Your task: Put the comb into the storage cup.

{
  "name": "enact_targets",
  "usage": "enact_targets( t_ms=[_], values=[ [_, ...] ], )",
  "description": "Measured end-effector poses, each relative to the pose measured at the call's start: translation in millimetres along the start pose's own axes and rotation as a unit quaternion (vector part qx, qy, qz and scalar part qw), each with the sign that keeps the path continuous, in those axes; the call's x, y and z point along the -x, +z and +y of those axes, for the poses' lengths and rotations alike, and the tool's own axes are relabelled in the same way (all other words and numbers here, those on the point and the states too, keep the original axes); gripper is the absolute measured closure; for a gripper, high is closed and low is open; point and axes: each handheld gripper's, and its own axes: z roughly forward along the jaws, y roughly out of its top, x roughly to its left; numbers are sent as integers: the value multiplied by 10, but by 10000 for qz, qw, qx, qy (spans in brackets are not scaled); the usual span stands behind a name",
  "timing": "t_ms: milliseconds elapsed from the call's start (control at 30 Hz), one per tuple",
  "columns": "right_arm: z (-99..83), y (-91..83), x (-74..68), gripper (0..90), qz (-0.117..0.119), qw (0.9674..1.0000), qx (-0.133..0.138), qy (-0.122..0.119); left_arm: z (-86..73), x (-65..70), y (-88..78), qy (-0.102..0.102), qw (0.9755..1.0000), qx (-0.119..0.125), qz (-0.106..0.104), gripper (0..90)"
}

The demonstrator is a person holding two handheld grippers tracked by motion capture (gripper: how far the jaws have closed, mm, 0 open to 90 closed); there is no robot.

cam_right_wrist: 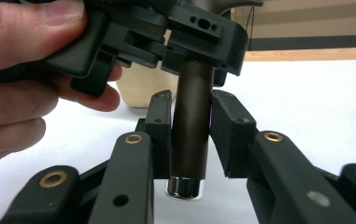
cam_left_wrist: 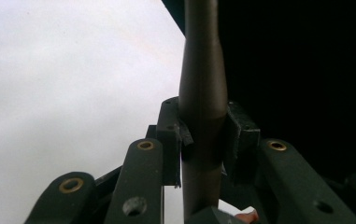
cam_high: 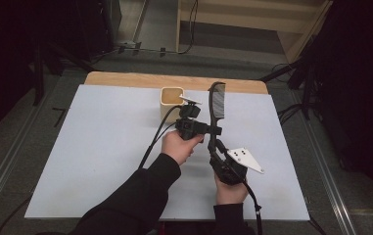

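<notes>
A black comb point(cam_high: 217, 100) stands upright over the white table point(cam_high: 101, 147), teeth end up and far from me. My left gripper point(cam_high: 214, 130) comes in from the left and is shut on the comb's handle point(cam_left_wrist: 202, 70), which its jaws press from both sides. My right gripper point(cam_high: 213, 149) sits lower on the handle point(cam_right_wrist: 190, 140), just above its chrome end cap point(cam_right_wrist: 185, 189). Its jaws flank the handle, one pad touching and a thin gap at the other. The left gripper point(cam_right_wrist: 199, 44) sits just above, held by a hand point(cam_right_wrist: 21, 70).
A beige square cup point(cam_high: 172, 100) stands on the table just left of the comb and behind the left gripper, and its side point(cam_right_wrist: 143, 86) shows in the right gripper view. The table's wooden far edge point(cam_high: 174, 78) lies beyond it. Dark floor and cables surround the table.
</notes>
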Motion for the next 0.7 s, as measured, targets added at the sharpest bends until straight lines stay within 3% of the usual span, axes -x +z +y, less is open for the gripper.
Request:
enact_targets(
  t_ms=[200, 400, 700],
  values=[
    [51, -31, 8, 546, 172, 9998, 38, 46, 14, -33, -56, 44, 9999, 59, 101, 727],
    [68, -22, 12, 479, 397, 9991, -87, -98, 25, -55, -115, 194, 9993, 40, 302, 727],
    [106, 37, 56, 400, 1108, 9926, -467, -152, 44, -128, -219, 268, 9982, 16, 542, 727]
  ],
)
